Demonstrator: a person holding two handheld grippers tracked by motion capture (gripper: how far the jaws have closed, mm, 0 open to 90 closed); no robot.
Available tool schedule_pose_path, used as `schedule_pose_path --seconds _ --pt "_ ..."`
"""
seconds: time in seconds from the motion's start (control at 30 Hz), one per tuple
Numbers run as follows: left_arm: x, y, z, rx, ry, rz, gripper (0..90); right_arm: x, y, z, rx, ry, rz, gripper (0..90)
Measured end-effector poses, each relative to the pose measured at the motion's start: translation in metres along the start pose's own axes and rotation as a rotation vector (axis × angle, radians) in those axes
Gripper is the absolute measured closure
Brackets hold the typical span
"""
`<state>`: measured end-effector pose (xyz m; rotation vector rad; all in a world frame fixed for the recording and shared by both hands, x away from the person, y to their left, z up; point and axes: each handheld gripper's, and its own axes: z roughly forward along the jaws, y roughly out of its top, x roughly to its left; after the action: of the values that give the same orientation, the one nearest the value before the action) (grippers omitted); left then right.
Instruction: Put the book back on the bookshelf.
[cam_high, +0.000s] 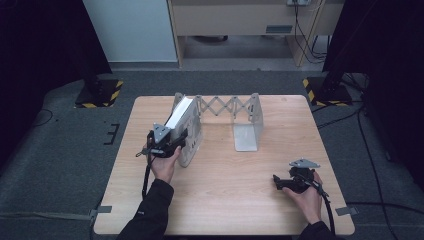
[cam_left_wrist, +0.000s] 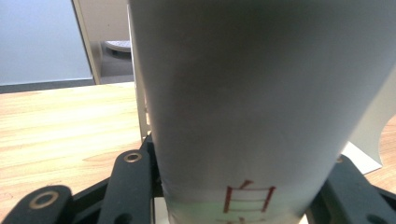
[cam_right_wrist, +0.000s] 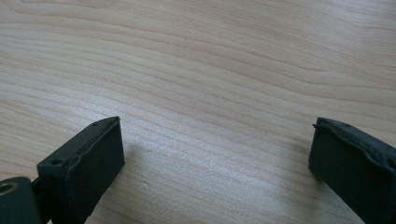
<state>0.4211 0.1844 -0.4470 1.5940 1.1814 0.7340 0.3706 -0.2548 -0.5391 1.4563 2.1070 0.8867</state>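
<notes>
White book (cam_left_wrist: 243, 102) clamped in the left tongs (cam_high: 167, 140), left of centre.
Red characters low on its cover, partly cut off; right tongs (cam_right_wrist: 215, 154) gape wide over bare worktop (cam_right_wrist: 210, 60).

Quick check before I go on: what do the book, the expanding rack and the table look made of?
Book: paper, matte white cover with red print. Rack: probably painted metal or plastic, thin pale grey plates and scissor links. Table: light wood or wood-look laminate, grain lines visible.
</notes>
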Motion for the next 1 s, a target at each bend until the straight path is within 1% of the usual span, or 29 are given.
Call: schedule_pose_path --seconds 0.23,0.3,0.4,0.5,0.53,0.57,0.6,0.63,0.67,0.7,0.73,0.77,0.8,0.83,0.87,0.9,0.93,0.97,1.0 --pt "-0.001 0.000 0.008 -0.021 0.007 -0.003 50.9 0.000 0.000 0.000 0.000 0.000 0.000 3.6" --pt "-0.001 -0.001 0.011 -0.035 0.005 0.003 50.5 0.000 0.000 0.000 0.000 0.000 0.001 3.6" --pt "0.000 -0.002 0.011 -0.035 0.001 0.009 49.9 0.000 0.000 0.000 0.000 0.000 0.000 3.6" --pt "0.001 -0.002 0.009 -0.020 -0.013 0.010 47.7 0.000 0.000 0.000 0.000 0.000 0.000 3.6" --pt "0.001 -0.002 0.009 -0.005 -0.022 0.003 45.1 0.000 0.000 0.000 0.000 0.000 0.001 3.6" --pt "0.001 -0.004 0.007 0.011 -0.035 0.004 42.8 0.000 0.000 0.000 0.000 0.000 0.000 3.6" --pt "0.001 -0.004 0.007 0.011 -0.035 0.004 41.6 0.000 0.000 0.000 0.000 0.000 0.000 3.6" --pt "0.002 -0.007 0.005 0.003 -0.030 0.012 41.6 0.000 0.000 0.000 0.000 0.000 0.001 3.6" --pt "0.002 -0.011 0.003 0.007 -0.033 0.009 40.7 0.000 0.000 0.000 0.000 0.000 0.000 3.6" --pt "0.004 -0.015 0.001 0.024 -0.043 0.002 40.4 0.000 0.000 0.000 0.001 0.001 0.001 3.6" --pt "0.005 -0.018 -0.001 0.030 -0.042 0.000 40.1 0.000 0.000 0.000 0.000 0.000 0.000 3.6" --pt "0.005 -0.021 -0.002 0.029 -0.042 -0.003 40.1 0.000 0.000 0.000 0.000 0.000 0.000 3.6" --pt "0.006 -0.025 -0.004 0.031 -0.058 -0.009 40.1 0.000 0.000 0.000 0.000 0.000 0.001 3.6" --pt "0.006 -0.028 -0.006 0.051 -0.066 -0.008 40.1 0.000 0.000 0.000 0.000 0.000 0.001 3.6" --pt "0.006 -0.028 -0.006 0.051 -0.066 -0.008 40.5 0.000 0.000 0.000 0.000 0.000 0.001 3.6" --pt "0.007 -0.035 -0.008 0.055 -0.085 -0.012 42.0 0.000 0.000 0.000 0.000 0.000 0.001 3.6" --pt "0.007 -0.038 -0.008 0.069 -0.087 -0.014 43.1 0.000 0.000 0.000 0.000 0.000 0.000 3.6" --pt "0.008 -0.039 -0.007 0.097 -0.079 0.001 44.8 0.000 0.000 0.000 0.000 0.000 0.000 3.6" --pt "0.008 -0.039 -0.007 0.101 -0.080 0.001 48.5 0.000 0.000 0.000 0.001 0.001 0.000 3.6"
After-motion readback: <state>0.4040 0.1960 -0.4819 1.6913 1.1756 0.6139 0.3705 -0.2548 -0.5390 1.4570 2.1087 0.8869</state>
